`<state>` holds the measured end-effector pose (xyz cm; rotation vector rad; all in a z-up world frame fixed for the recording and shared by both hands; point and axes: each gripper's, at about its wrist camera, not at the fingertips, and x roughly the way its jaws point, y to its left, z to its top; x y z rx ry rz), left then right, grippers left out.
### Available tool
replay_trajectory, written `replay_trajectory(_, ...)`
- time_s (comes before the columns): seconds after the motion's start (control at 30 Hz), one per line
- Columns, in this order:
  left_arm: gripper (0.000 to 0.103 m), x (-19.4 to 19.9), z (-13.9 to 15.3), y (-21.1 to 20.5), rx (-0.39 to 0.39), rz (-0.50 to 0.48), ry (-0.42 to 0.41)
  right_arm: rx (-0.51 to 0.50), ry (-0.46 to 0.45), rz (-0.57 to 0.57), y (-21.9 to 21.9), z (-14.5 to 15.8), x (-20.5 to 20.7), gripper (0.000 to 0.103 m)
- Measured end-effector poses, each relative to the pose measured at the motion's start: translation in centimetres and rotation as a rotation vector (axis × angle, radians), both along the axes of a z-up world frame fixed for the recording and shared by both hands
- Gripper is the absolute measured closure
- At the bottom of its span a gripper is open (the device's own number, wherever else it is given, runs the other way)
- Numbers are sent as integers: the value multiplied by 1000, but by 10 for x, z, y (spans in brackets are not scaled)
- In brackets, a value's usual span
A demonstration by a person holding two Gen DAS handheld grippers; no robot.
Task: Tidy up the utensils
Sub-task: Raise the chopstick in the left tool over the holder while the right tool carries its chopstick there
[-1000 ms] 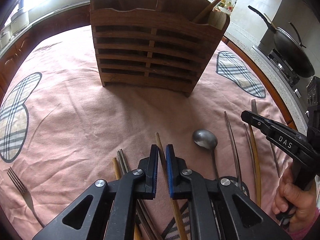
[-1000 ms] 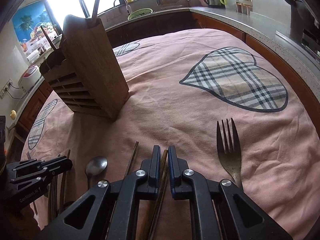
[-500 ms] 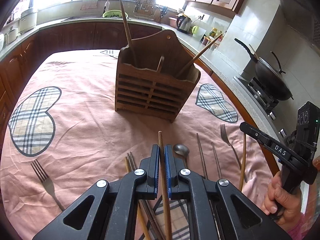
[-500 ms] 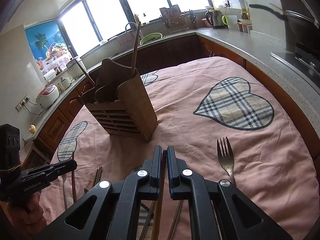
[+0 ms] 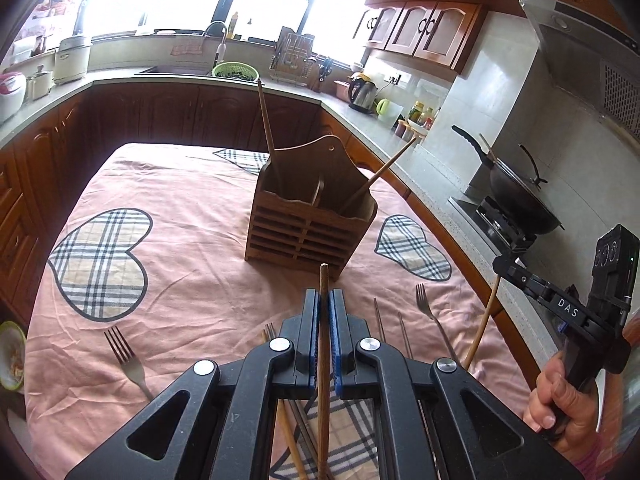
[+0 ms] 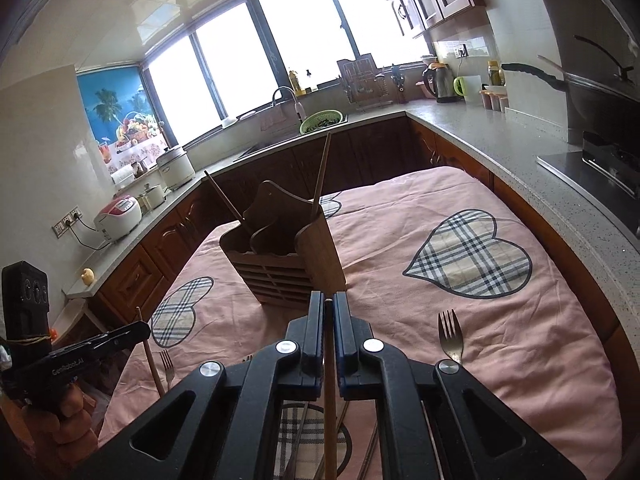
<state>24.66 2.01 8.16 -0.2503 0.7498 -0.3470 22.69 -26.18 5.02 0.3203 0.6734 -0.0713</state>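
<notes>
A slatted wooden utensil holder (image 5: 310, 224) (image 6: 288, 264) stands mid-table with two wooden chopsticks leaning out of it. My left gripper (image 5: 325, 296) is shut on a dark wooden chopstick (image 5: 322, 392), held in the air short of the holder. My right gripper (image 6: 328, 300) is shut on a paler wooden chopstick (image 6: 330, 400), also lifted. Each gripper shows in the other's view: the right gripper (image 5: 516, 272) at the right edge, the left gripper (image 6: 132, 332) at the lower left. Forks (image 5: 128, 354) (image 6: 450, 336) and thin metal chopsticks (image 5: 380, 320) lie on the cloth.
The table wears a pink cloth (image 5: 200, 280) with plaid hearts. A kitchen counter (image 6: 520, 160) wraps around it, with a wok (image 5: 520, 200) on the stove to the right. A small bowl (image 5: 12, 356) sits off the table's left edge.
Both grippers have risen and pulled back from the cloth, each carrying a wooden chopstick up with it. The holder now appears smaller and farther off in both views.
</notes>
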Motion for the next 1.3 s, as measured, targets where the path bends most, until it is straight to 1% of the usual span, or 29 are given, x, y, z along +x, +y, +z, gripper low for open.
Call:
replay_trajectory(0.27,99,-17,14,18,-26,28,-59,-18,-64,2,8,23,-10,99)
replay_trajectory(0.57,99,-21,24,30,-35,54,-103,-26,-104,4,10,37,-11,99)
replay_trajectory(1.0,99,-12,29,37,-32,81,-144,-25,-121,19,13,39,-2,99)
replay_trajectory(1.3,99,1,29,37,-18,93,-172,-29,-152,23,14,49,7,99)
